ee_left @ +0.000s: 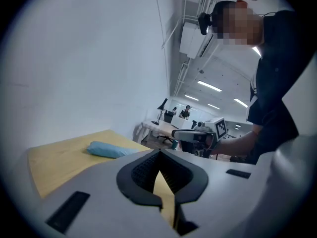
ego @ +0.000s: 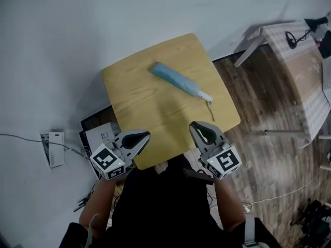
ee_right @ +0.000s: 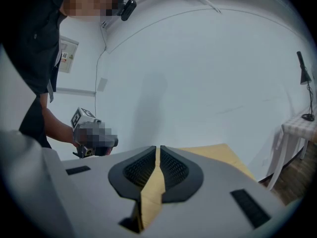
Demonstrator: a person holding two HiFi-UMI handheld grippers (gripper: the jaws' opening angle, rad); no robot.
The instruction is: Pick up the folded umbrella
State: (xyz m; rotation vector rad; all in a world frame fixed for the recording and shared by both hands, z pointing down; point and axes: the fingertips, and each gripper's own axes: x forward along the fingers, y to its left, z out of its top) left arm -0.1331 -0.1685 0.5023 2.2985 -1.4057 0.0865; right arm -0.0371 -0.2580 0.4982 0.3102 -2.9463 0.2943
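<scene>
Over the near edge of the table (ego: 129, 94), left gripper (ego: 139, 137) and right gripper (ego: 199, 129) both sit with jaws closed tip to tip, nothing clamped; black ribbed pads (ee_left: 143, 170) meet at the tips, grey moulded bodies, marker cube on each. Folded umbrella (ego: 178, 80) lies ahead of both and clear of them, diagonal across the far half of the top, white handle (ego: 206, 97) end closer to the right gripper, thin strap (ego: 210, 110) trailing off it. Umbrella is a soft light-blue fabric roll; tabletop is smooth pale wood with rounded corners. Left gripper view catches the umbrella low on the left plus the right gripper across from it; right gripper view gets only the table corner, plain wall and a desk lamp (ee_right: 303, 78). Head view alone adds dark plank floor (ego: 269, 112) and a side table (ego: 305, 71) with checked cloth
</scene>
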